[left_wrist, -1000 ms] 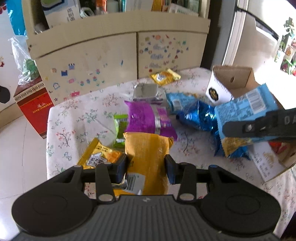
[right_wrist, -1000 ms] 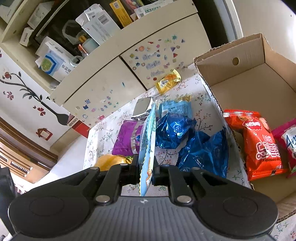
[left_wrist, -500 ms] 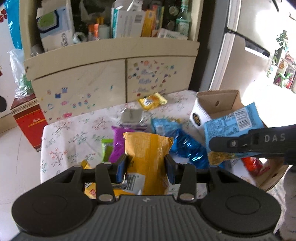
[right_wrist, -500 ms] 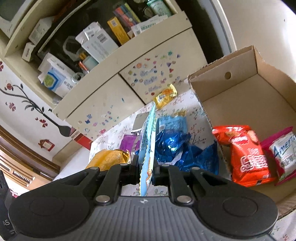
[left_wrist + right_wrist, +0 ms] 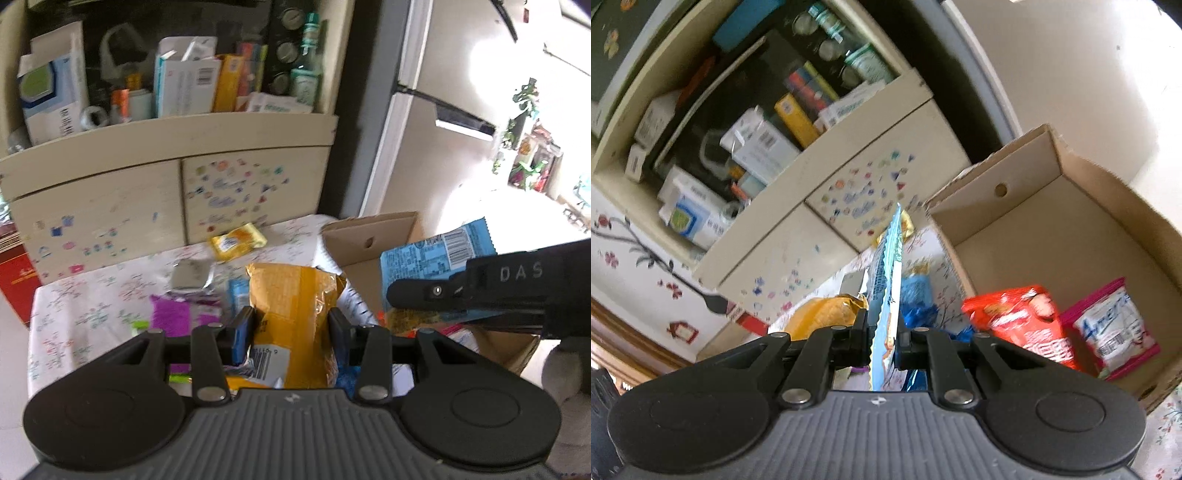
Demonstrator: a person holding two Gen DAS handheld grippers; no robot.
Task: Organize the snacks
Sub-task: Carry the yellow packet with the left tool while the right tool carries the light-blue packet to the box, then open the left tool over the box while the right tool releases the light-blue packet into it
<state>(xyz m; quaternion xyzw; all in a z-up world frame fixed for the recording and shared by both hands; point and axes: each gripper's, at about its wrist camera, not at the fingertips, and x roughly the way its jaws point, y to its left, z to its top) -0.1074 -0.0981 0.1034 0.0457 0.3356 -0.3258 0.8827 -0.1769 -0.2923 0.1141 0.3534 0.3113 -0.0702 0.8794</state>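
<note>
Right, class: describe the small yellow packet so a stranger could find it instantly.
Start at the cream cabinet with stickers on its doors. On the floral tablecloth just below lies the small yellow packet, alone at the far edge, apart from the other snacks.

We note both grippers are matte black plastic: a ribbed grey-black housing with a small pale logo, two round caps, and linkage arms pinned by silver screws. The right gripper [image 5: 424,293] carries pale "DAS" lettering along its side.
</note>
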